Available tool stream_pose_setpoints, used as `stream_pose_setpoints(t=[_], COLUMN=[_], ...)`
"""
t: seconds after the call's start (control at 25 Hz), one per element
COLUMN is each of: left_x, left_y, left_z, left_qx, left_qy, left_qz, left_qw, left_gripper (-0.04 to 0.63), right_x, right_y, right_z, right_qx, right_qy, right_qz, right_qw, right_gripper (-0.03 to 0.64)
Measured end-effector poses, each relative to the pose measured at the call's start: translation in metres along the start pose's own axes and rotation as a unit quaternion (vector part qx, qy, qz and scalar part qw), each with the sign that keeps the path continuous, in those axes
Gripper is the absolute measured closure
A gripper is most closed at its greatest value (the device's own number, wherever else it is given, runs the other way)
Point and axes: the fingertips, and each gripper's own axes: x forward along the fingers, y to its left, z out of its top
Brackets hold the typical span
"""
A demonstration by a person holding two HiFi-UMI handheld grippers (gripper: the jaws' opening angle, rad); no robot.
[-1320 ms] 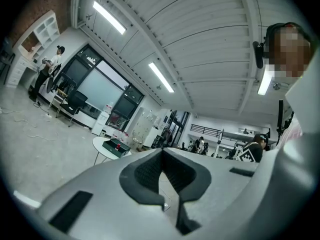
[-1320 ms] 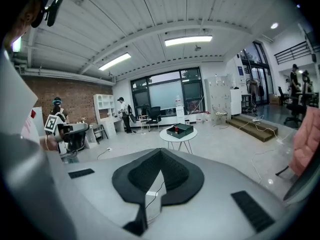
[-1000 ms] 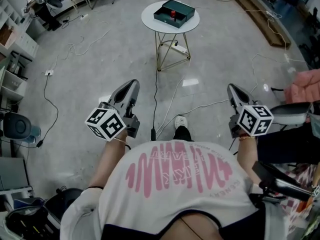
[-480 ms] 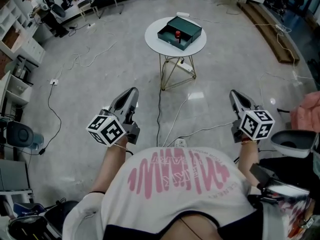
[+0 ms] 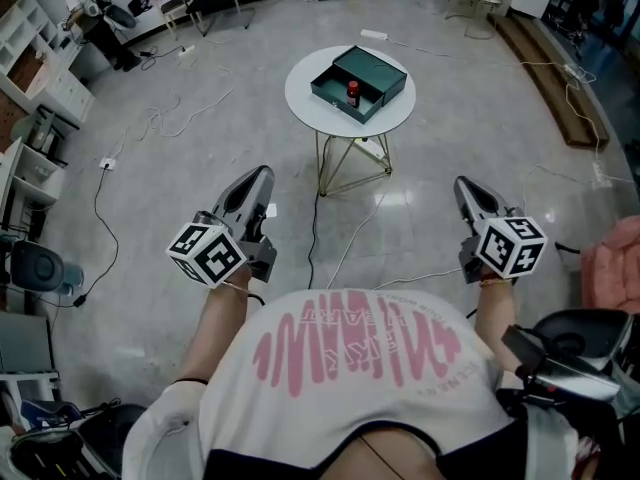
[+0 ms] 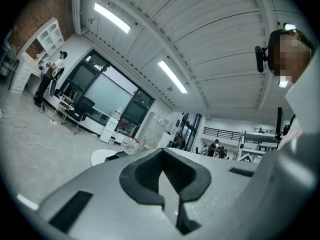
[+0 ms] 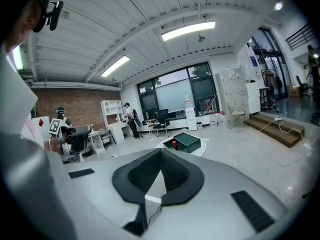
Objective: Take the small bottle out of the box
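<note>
Far centre of the head view: a round white table (image 5: 300,96) on thin gold wire legs (image 5: 348,163), with grey floor (image 5: 180,168) on every side. On the tabletop, a dark green box (image 5: 380,68), open on top. Inside the box, toward its near left part, the small bottle (image 5: 352,92): upright, red-capped, dark below, touched by neither tool.

Near left: the left gripper (image 5: 260,176), held out over the floor, tip aimed at the far side, marker cube (image 5: 210,252) at its near end. In the left gripper view, jaws pressed together at the tips, nothing between the pads, only ceiling and a distant glass wall beyond.

Near right: the right gripper (image 5: 466,184), held the same way, level with the left one and well apart from it. In the right gripper view, jaws likewise pressed together and empty. Beyond the tips in that view, far off and slightly right of centre, the box (image 7: 190,142) with the small bottle (image 7: 174,144) at its left side.

Both tools well short of the table, one to each side of the line toward it.

Loose cables (image 5: 340,238) across the floor, between the tools and under the table. At the very near edge, a white shirt (image 5: 350,368) with pink print. Far left corner: a person (image 5: 75,8) beside white shelves (image 5: 45,83).
</note>
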Motion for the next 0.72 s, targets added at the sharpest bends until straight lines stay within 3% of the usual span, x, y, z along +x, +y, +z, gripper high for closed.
stream_pose_setpoints(t=[0.2, 0.52, 0.72], left_x=[0.019, 0.043, 0.058], left_y=[0.006, 0.006, 0.021], left_z=[-0.003, -0.035, -0.052], left_qx=[0.001, -0.001, -0.022], left_qy=[-0.005, 0.043, 0.065], left_qz=[0.011, 0.012, 0.015], left_qw=[0.9999, 0.9990, 0.9975], left_gripper=[0.588, 0.588, 0.588], right_x=[0.027, 0.052, 0.068], right_y=[-0.010, -0.022, -0.021], right_z=[0.003, -0.015, -0.027], right_qx=[0.003, 0.029, 0.057], right_qy=[0.005, 0.028, 0.047], right_qz=[0.029, 0.046, 0.064], right_qw=[1.000, 0.998, 0.995], right_gripper=[0.614, 0.614, 0.614])
